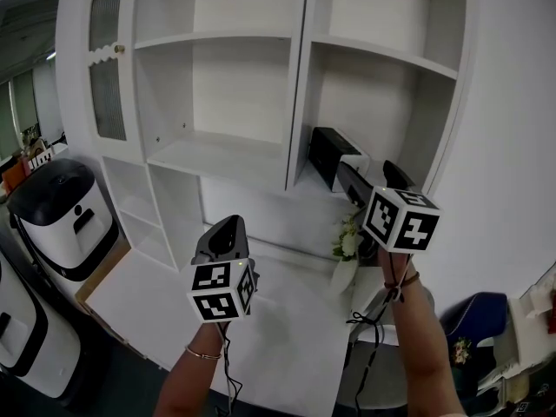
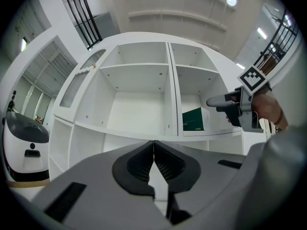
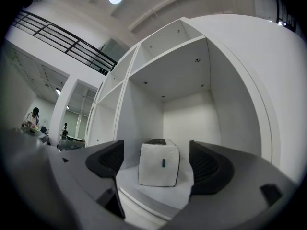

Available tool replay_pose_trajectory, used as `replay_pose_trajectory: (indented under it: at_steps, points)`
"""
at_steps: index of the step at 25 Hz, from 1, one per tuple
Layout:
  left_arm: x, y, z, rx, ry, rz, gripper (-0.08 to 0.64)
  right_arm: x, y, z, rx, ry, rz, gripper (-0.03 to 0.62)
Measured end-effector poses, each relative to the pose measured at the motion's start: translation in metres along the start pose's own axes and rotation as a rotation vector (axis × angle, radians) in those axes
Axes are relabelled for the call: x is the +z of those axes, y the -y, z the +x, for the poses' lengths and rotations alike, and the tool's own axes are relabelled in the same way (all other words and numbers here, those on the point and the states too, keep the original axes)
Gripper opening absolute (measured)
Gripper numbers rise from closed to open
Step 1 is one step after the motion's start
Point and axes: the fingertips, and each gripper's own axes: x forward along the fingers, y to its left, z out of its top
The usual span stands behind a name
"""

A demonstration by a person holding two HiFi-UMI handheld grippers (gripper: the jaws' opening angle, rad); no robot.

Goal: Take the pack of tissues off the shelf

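two claws, one working. the right claw (image 3: 157, 161) stands wide open, framing but not touching the pack of tissues (image 3: 159, 169), which sits on the shelf (image 3: 160, 191) in the right compartment. this looks like the approach stage; next, advance and close on its sides. the left claw (image 2: 153, 163) is closed and empty. only its view shows the pack's green side face.

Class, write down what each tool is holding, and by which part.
Nothing held. Left tool shut, empty; right tool open, short of the pack of tissues.
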Motion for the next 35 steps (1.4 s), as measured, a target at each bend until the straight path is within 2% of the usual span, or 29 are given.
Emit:
replay_pose_trajectory:
  at_steps: [9, 15, 23, 35]
  points:
    - [0.011, -0.007, 0.012, -0.008, 0.016, -0.006, 0.018, -0.006, 0.007, 0.029, -0.028, -0.077, -0.012, 0.434]
    - [0.006, -0.009, 0.015, -0.008, 0.013, -0.014, 0.018, -0.005, 0.004, 0.045, -0.033, -0.132, -0.046, 0.445]
    - [0.002, -0.011, 0.019, -0.008, 0.017, -0.032, 0.018, -0.014, 0.006, 0.058, -0.031, -0.204, -0.045, 0.457]
    - [-0.005, -0.014, 0.024, 0.011, 0.010, -0.049, 0.018, -0.033, 0.005, 0.069, -0.029, -0.288, -0.096, 0.447]
